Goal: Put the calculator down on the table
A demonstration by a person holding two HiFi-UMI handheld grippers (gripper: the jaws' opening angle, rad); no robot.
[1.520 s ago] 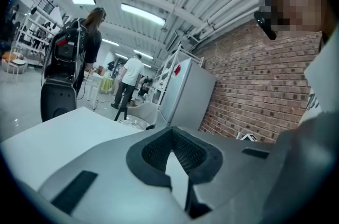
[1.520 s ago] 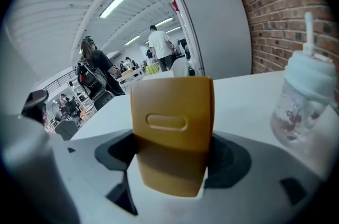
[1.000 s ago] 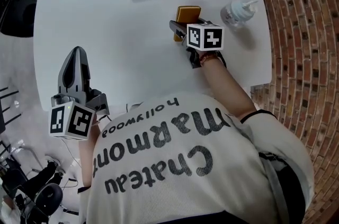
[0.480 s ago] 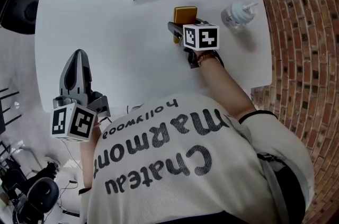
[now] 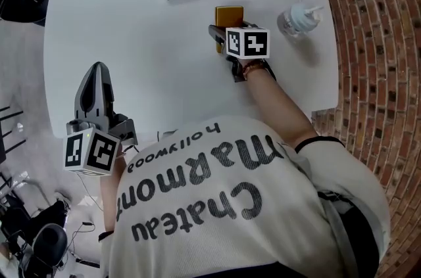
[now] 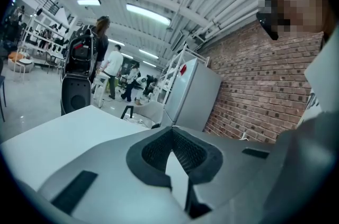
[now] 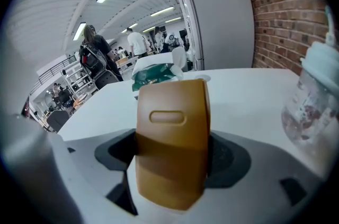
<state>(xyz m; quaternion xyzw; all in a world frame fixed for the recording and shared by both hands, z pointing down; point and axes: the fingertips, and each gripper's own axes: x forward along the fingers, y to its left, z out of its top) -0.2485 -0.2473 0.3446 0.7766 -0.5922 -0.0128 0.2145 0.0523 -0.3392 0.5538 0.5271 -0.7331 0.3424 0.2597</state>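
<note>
The white tabletop (image 5: 164,40) is mostly bare. At its near left edge the left gripper (image 5: 99,69) hovers idle, its jaws pressed together on nothing. Over the far right part, the right gripper (image 5: 225,32) has its jaws pinching the lower half of the tan calculator (image 7: 172,127). A pump bottle (image 5: 299,17) stands just beside it. The set-down seems to be in hand, though contact with the tabletop cannot be confirmed. The next move calls for lowering the calculator flat, then spreading the jaws.
</note>
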